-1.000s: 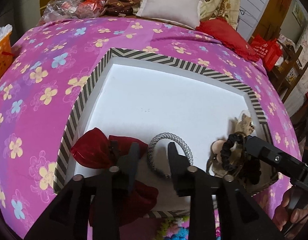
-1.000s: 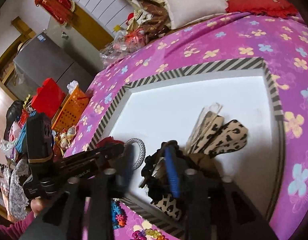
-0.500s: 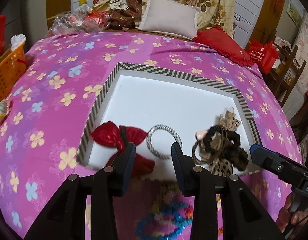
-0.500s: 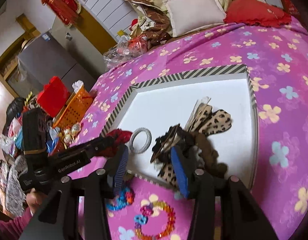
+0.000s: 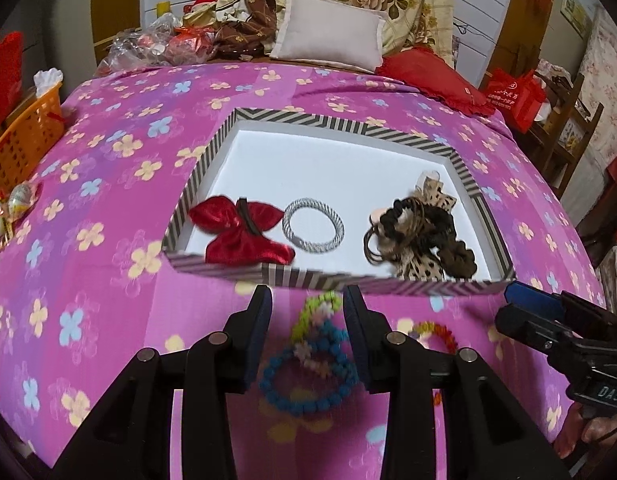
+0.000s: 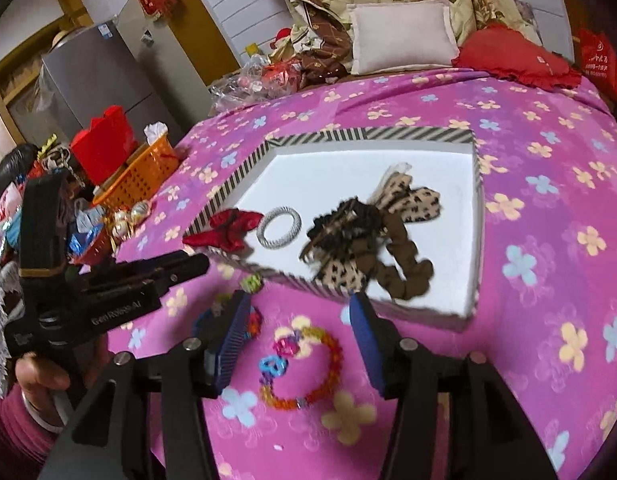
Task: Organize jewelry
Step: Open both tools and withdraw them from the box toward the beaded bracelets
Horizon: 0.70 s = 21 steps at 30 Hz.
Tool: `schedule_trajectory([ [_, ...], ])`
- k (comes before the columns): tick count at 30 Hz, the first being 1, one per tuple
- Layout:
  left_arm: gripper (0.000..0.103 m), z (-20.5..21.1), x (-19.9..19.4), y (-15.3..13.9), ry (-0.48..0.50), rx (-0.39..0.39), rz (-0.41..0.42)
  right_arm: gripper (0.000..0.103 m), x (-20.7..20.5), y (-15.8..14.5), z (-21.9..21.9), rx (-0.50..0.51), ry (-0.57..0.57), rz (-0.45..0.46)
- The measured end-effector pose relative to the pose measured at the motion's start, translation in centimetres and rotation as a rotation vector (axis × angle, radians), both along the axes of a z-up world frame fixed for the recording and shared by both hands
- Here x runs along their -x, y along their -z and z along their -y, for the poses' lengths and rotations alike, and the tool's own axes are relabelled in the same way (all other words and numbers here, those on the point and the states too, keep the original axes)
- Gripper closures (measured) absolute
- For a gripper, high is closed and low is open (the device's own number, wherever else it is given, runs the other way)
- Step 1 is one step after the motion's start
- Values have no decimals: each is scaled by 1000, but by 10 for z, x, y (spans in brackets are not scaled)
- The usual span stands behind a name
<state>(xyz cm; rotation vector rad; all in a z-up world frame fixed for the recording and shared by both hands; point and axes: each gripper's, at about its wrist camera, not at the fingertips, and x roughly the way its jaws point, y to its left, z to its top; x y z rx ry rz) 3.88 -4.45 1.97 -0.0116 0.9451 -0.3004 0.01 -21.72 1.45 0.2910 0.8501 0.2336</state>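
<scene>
A striped-rimmed tray point(image 5: 212, 152) with a white floor is lying on the bed point(image 5: 108, 184), which is wearing a pink flowered cover. Inside the tray, along its near edge, a red bow point(image 5: 244, 232) is sitting at the left, a silver-grey bracelet point(image 5: 313, 225) just beside it, and a heap of brown and leopard-print scrunchies point(image 5: 422, 236) at the right.

On the cover in front of the tray, a blue beaded bracelet point(image 5: 308, 376) is lying tangled with a green-and-white one point(image 5: 316, 312), and a multicoloured bead bracelet point(image 6: 304, 364) is lying near them to the right.

The left gripper point(image 5: 307, 336) is hovering over the blue and green pair, its fingers point(image 5: 260, 320) spread apart with the beads showing between them; nothing is being pinched. The right gripper point(image 6: 300, 344) is hanging above the multicoloured bracelet, its blue-padded fingers point(image 6: 364, 340) spread wide on either side of it, not gripping.

Both grippers are pointing towards the tray, side by side. In the right wrist view a hand point(image 6: 40, 380) in a pink sleeve is gripping the left tool's handle.
</scene>
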Motion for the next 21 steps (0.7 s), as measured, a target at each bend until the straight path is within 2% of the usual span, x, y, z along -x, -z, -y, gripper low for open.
schedule_trajectory([
  [11, 76, -33, 28, 11, -29, 10, -48, 49, 27, 24, 1, 79, 2, -66],
  [21, 76, -55, 42, 22, -60, -3, -74, 49, 30, 31, -10, 89, -24, -83],
])
